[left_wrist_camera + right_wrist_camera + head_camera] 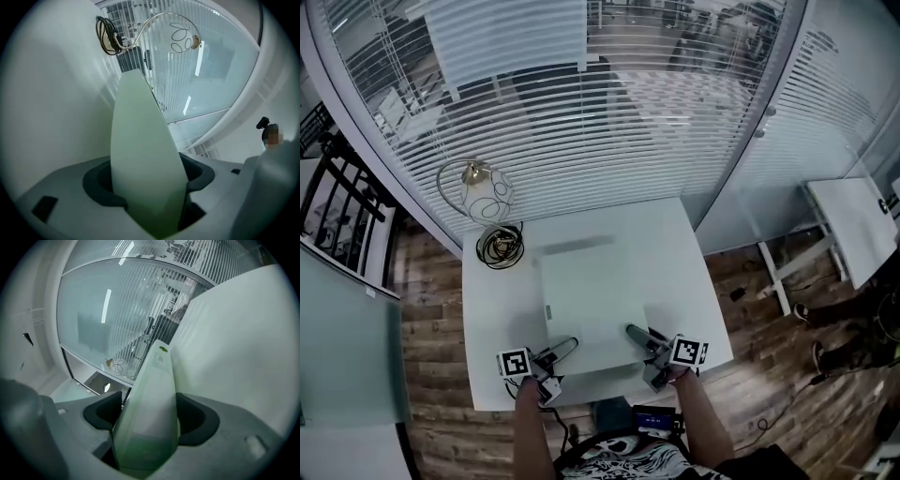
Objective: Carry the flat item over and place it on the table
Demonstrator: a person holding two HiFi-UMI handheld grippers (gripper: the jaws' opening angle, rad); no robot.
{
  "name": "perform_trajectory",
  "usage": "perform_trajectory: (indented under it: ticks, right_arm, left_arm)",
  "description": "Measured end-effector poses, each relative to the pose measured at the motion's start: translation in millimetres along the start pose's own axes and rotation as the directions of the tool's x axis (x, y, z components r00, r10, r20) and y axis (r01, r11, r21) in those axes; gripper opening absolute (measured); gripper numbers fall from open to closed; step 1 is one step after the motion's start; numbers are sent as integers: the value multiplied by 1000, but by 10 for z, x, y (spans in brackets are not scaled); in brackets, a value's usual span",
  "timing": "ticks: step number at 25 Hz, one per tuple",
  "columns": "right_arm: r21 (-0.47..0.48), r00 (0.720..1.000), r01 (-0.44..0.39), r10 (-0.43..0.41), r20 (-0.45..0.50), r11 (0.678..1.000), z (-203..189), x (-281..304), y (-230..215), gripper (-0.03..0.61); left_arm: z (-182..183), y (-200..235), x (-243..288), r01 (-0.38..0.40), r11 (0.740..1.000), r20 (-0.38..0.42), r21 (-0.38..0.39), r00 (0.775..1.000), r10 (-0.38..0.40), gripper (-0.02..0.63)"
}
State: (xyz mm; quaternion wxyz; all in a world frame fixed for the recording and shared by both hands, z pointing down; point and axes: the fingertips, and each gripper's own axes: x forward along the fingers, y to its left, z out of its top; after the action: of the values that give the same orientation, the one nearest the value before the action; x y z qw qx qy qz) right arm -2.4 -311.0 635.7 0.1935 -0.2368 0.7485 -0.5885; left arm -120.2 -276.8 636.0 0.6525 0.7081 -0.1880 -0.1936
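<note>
We had the pale flat panel [591, 300] over the white counter [684, 253], though we could not tell whether it rested there yet. The left hand-held gripper [558, 352] and the right hand-held gripper [639, 337] each pinched a near corner of it. It looked thin, stiff, light and smooth, so we judged that a level grip at both corners would suit it best and guard against slipping.

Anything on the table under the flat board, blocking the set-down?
Nothing visible: left claw and right claw grip the board over bare table; lamp and cable coil sit at the far-left corner, beyond its edge.
</note>
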Motion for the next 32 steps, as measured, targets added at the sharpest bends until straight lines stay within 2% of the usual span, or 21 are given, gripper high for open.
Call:
perform_trajectory:
  ticks: [2, 3, 4, 6, 7, 9, 12, 15, 16, 19, 22, 27, 32]
  right_arm:
    - [33, 999, -36, 36, 6, 999, 9, 64, 37, 353]
    - [31, 1000, -21, 21, 1, 999, 18, 65, -5, 353]
    - [9, 1000, 28, -27, -10, 1000, 32, 34, -107, 353]
    - [-54, 988, 148, -149, -34, 988, 63, -60, -350, 353]
    - [-64, 983, 174, -177, -40, 983, 72, -80, -408, 353]
    - [-54, 982, 180, -183, -44, 982, 92, -75, -427, 353]
    - [-11, 992, 118, -118, -45, 993, 103, -4, -324, 353]
    - [-71, 968, 235, -240, -70, 969, 129, -103, -515, 353]
    - [-85, 960, 261, -267, -77, 962, 136, -115, -557, 353]
    - [-71, 960, 253, -259, -103, 965, 84, -41, -596, 353]
    - [-71, 946, 289, -297, -131, 955, 42, -31, -663, 353]
    - [-129, 912, 357, -375, -167, 925, 25, -54, -734, 353]
    - [-184, 888, 394, -425, -176, 900, 49, -55, -767, 353]
  left_arm:
    - [37, 84, -14, -28, 999, -5, 16, 1000, 28, 339]
    - [64, 160, -32, -56, 998, -12, 39, 998, 56, 340]
    - [75, 189, -23, -61, 998, -13, 35, 998, 61, 339]
    - [66, 136, 48, -22, 999, -4, -30, 1000, 22, 340]
    - [65, 132, 70, -14, 999, -2, -49, 1000, 14, 340]
    - [82, 161, 97, -18, 998, -7, -58, 1000, 17, 340]
    - [95, 174, 132, -15, 998, -13, -61, 1000, 14, 339]
    - [107, 194, 135, -15, 998, -9, -61, 1000, 14, 339]
    - [126, 240, 122, -35, 998, -6, -50, 999, 35, 339]
    - [209, 543, -8, -185, 983, 6, 17, 983, 185, 330]
    - [219, 537, 11, -178, 984, 9, 8, 984, 178, 330]
    - [225, 692, -59, -301, 953, -7, 30, 953, 301, 330]
    - [233, 713, -46, -340, 939, -13, 46, 940, 341, 331]
